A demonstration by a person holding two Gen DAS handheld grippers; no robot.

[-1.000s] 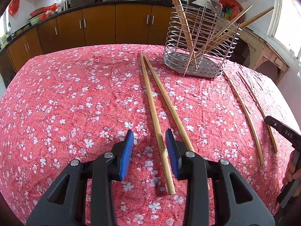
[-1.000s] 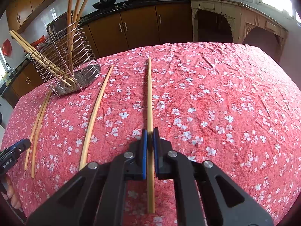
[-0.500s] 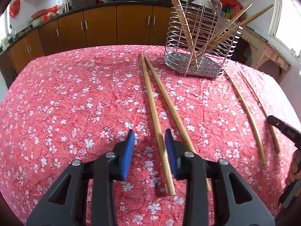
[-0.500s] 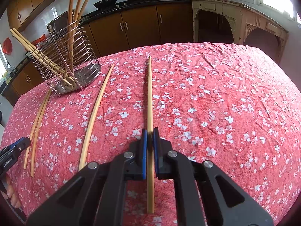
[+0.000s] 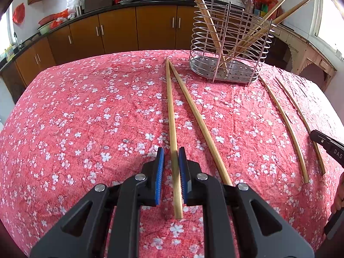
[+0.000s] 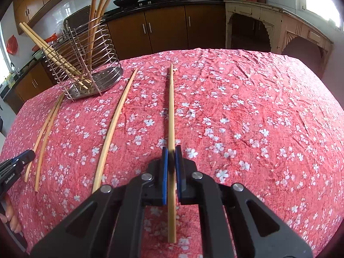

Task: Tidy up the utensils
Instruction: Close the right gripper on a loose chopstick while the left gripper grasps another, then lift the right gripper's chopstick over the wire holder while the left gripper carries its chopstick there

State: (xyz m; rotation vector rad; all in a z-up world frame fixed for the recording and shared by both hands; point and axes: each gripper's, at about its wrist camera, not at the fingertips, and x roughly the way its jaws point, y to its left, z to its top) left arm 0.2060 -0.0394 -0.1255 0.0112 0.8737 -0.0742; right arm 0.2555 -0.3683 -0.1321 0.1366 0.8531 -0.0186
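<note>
On the red flowered cloth lies a pale wooden chopstick [image 5: 170, 107], running between the blue pads of my left gripper [image 5: 171, 158]. Its jaws are closing: the right pad touches the stick and a narrow gap remains at the left pad. A second chopstick [image 5: 193, 111] lies just to its right. My right gripper [image 6: 171, 153] is shut on another chopstick [image 6: 171, 107], which lies flat on the cloth. The wire utensil holder [image 5: 225, 73] stands at the far side and holds several chopsticks.
Two thinner curved chopsticks [image 5: 286, 124] lie right of the holder. In the right wrist view one loose chopstick [image 6: 116, 118] lies left of the held one, and a pair [image 6: 46, 129] lies further left. Kitchen cabinets [image 5: 120, 30] run behind the table.
The left gripper's jaws have narrowed around the chopstick lying between them. The right gripper and its chopstick have stayed where they were.
</note>
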